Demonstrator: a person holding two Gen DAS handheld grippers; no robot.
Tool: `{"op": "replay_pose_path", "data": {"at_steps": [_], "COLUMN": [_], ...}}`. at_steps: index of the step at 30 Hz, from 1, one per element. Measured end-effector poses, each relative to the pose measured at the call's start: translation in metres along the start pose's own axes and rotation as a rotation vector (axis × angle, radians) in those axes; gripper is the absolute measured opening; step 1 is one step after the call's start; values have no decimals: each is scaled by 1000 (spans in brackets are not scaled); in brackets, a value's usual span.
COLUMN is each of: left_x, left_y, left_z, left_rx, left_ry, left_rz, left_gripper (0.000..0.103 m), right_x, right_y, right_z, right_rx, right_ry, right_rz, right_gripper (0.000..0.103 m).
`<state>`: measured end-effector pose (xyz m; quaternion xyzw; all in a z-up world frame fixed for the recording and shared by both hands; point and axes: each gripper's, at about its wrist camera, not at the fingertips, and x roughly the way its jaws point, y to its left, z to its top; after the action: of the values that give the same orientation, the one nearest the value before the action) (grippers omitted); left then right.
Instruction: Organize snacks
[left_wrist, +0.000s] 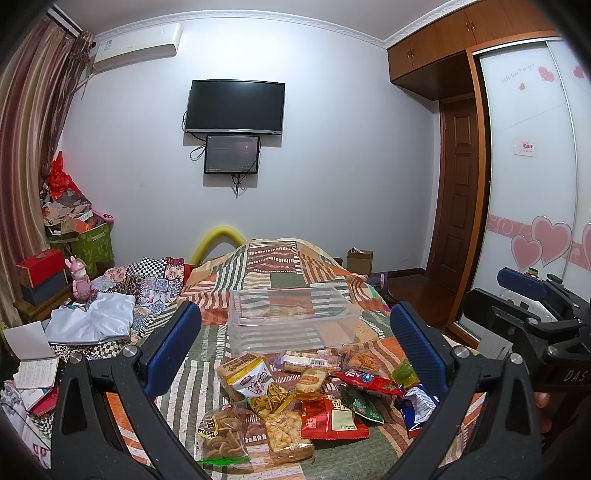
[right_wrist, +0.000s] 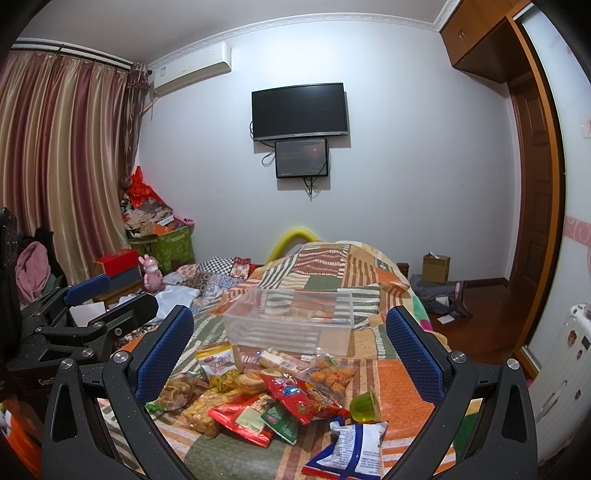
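A: While both your tools, left tool (left_wrist: 295, 350) and right tool (right_wrist: 290, 350), hang spread apart and empty, the snacks (right_wrist: 273, 395) lie heaped on the near bed (right_wrist: 399, 380).

B: And the bin (right_wrist: 288, 325) sits just beyond. Risk?

A: You could crush chips, or drag neighbouring packets off.

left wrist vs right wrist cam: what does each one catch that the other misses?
Left wrist only: the wardrobe door with pink hearts and the open notebook.
Right wrist only: the full striped curtain, a white radiator and a pink garment.
Both: the clear bin, still empty, the snack pile in front of it, the wall TV, and both grippers, left gripper and right gripper, open.
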<state>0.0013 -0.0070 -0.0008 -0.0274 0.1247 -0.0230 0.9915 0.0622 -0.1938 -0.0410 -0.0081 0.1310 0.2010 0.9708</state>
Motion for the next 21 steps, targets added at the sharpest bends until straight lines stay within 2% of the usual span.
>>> {"op": "replay_pose_path", "data": {"at_steps": [12, 21], "left_x": [13, 55], "left_y": [11, 35], "left_z": [-8, -38], "left_rx": [-14, -26], "left_ry": [36, 195], "left_rz": [8, 38], "left_gripper": [103, 103], "right_x": [15, 48], "right_y": [-5, -30], "right_z": [-6, -31], "right_rx": [11, 34], "right_ry": [38, 168], "right_rz": [-5, -38], "right_gripper": [103, 103]}}
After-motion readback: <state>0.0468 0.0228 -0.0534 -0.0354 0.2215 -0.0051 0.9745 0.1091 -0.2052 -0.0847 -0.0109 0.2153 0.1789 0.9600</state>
